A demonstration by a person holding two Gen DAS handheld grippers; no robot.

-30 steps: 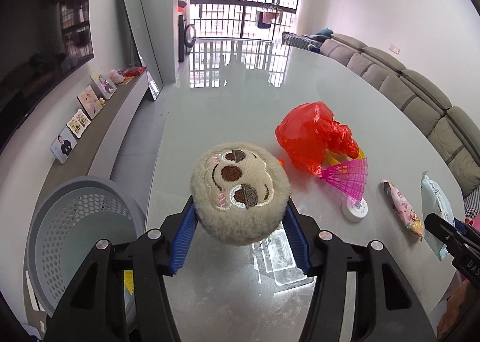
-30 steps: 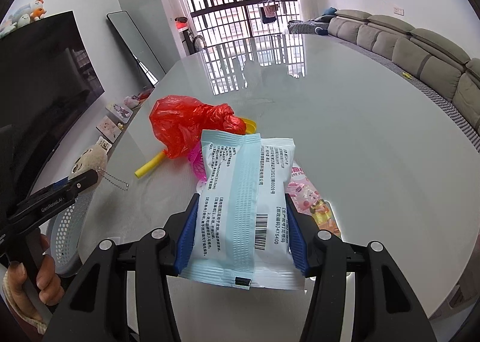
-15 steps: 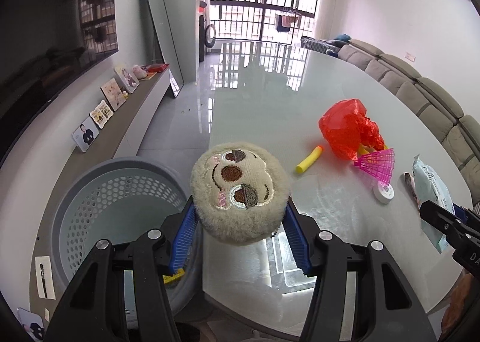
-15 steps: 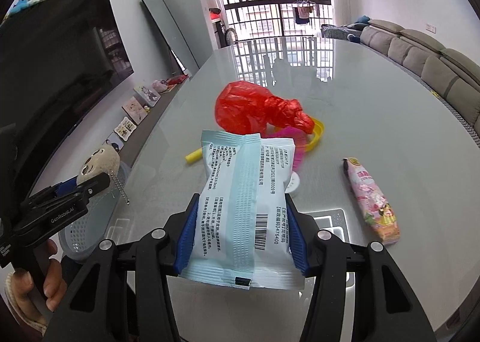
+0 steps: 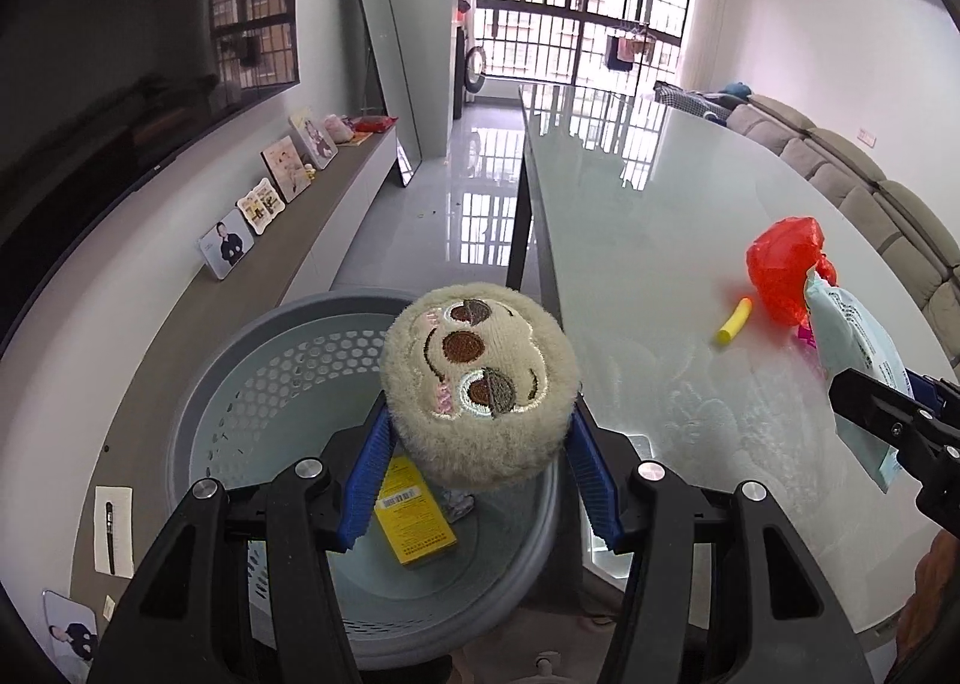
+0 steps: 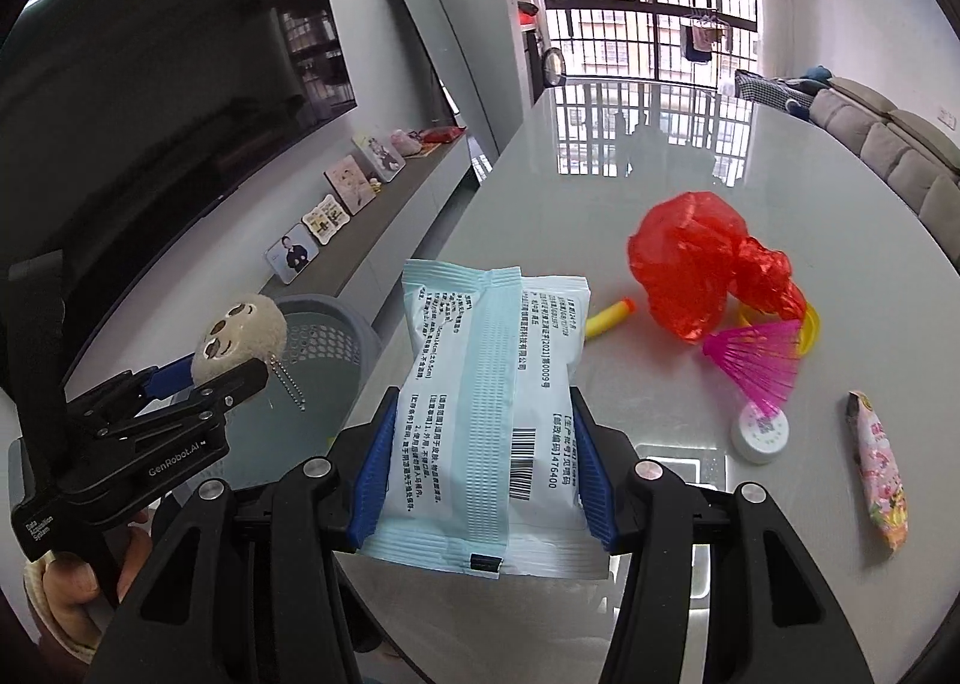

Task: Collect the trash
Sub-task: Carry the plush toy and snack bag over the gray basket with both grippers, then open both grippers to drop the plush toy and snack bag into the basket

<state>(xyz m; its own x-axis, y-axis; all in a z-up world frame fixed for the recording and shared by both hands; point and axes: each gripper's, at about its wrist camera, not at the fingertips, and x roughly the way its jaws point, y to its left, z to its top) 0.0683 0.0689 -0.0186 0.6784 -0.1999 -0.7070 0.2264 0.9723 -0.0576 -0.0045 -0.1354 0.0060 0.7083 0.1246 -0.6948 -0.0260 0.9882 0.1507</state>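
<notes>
The left gripper clamps a round plush sloth head, face up, above the grey basket. The right gripper pinches a pale blue packet above the table, its long axis pointing away along the fingers.

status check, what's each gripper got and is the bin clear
Left gripper shut on plush sloth head, above grey basket. Right gripper shut on pale blue packet, over table. Basket open, yellow box inside; nothing blocking.
</notes>
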